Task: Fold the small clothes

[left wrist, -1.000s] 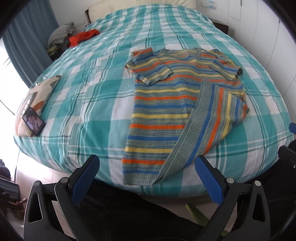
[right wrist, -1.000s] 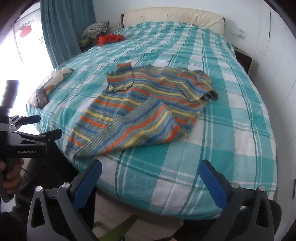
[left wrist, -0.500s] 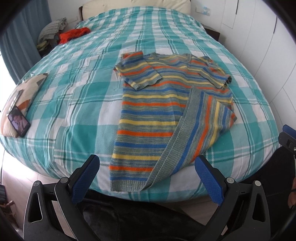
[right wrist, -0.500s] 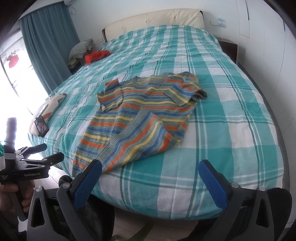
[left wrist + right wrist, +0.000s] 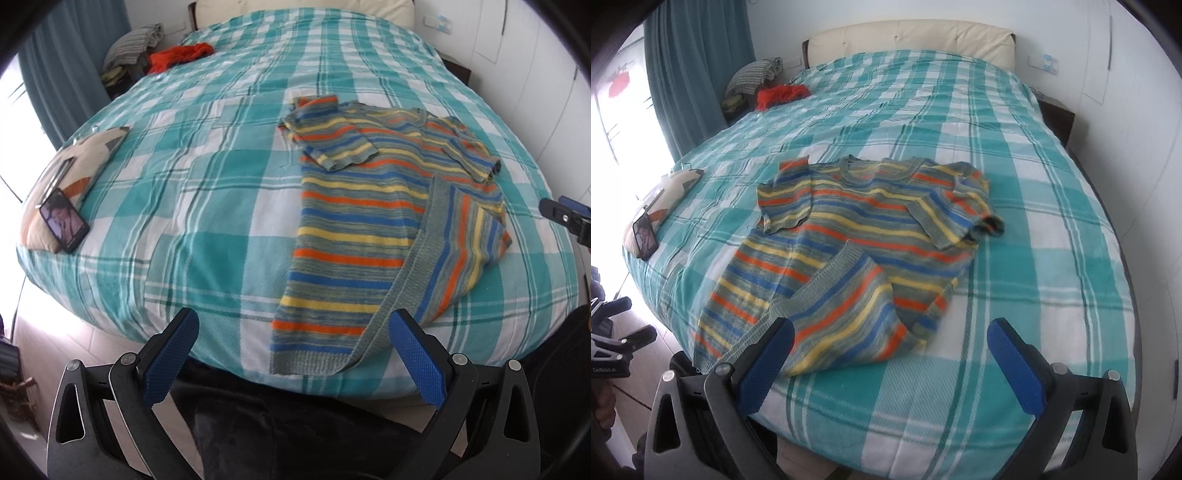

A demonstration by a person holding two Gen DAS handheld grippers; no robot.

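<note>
A small knitted sweater [image 5: 354, 206] [image 5: 857, 243] striped in blue, orange, yellow and grey lies on the teal plaid bed [image 5: 207, 206] [image 5: 1052, 258], neck away from me. Both short sleeves are folded in over the chest, and its lower right corner is turned up across the body. My left gripper [image 5: 293, 345] hangs open just off the bed's near edge, its right pad by the sweater's hem. My right gripper [image 5: 890, 350] is open too, above the near edge, its left pad over the folded corner. Neither holds anything.
A phone [image 5: 64, 219] [image 5: 644, 236] leans on a cushion [image 5: 86, 155] at the bed's left edge. A red garment [image 5: 181, 55] [image 5: 779, 94] and a pile of clothes [image 5: 753, 75] lie at the far left. Teal curtain [image 5: 694, 66] left, white wall right.
The left gripper has swung left, so the sweater now sits right of centre in its view. The right gripper has come nearer to the sweater's folded corner. Both stay open.
</note>
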